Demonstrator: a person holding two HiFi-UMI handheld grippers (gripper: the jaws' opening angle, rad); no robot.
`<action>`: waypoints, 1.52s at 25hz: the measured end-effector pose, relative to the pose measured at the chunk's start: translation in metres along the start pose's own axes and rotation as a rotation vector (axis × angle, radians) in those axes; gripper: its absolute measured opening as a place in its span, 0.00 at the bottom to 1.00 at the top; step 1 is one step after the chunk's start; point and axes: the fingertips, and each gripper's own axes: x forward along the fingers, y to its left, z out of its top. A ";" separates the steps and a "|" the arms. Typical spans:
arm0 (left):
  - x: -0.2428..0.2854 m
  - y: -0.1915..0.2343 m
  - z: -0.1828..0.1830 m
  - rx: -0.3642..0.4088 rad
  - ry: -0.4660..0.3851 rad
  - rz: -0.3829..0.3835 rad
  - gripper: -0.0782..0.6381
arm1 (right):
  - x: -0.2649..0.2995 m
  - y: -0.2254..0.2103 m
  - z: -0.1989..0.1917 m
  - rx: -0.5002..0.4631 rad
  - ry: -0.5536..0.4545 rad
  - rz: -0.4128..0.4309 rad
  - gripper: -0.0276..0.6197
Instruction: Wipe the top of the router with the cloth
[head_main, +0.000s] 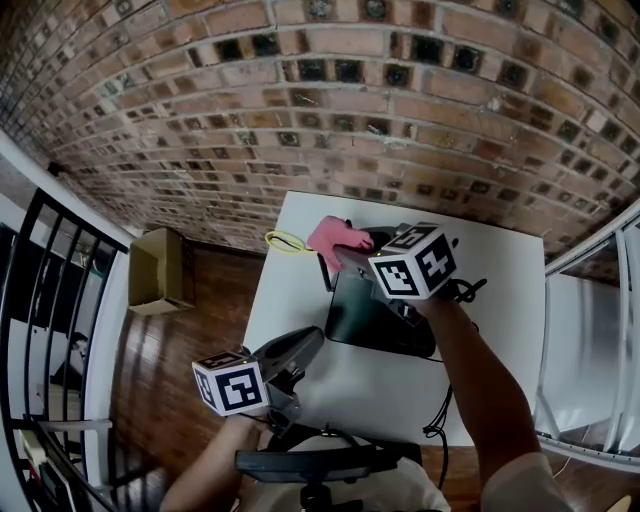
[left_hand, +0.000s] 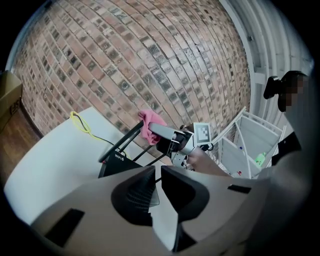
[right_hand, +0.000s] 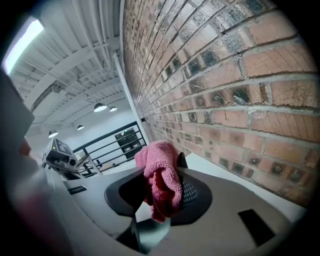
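A black router with thin antennas lies in the middle of the white table. My right gripper is over the router's far left corner, shut on a pink cloth. In the right gripper view the cloth hangs bunched between the jaws of the right gripper. My left gripper hovers by the table's near left edge, its jaws together and holding nothing. The left gripper view shows the left gripper, the router, the cloth and the right gripper beyond.
A yellow cable loops on the table's far left corner, and a black cable hangs off the near edge. A brick wall runs behind the table. A cardboard box sits on the wooden floor at left, near a black railing.
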 end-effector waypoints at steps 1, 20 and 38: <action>0.001 0.000 0.000 -0.001 -0.001 0.000 0.16 | 0.002 -0.001 -0.005 -0.018 0.023 -0.005 0.23; 0.013 0.006 0.003 -0.027 0.009 -0.010 0.16 | 0.032 -0.013 -0.059 -0.072 0.167 0.030 0.23; -0.009 0.021 0.003 -0.037 0.004 0.011 0.16 | 0.067 -0.035 -0.135 -0.125 0.411 -0.094 0.23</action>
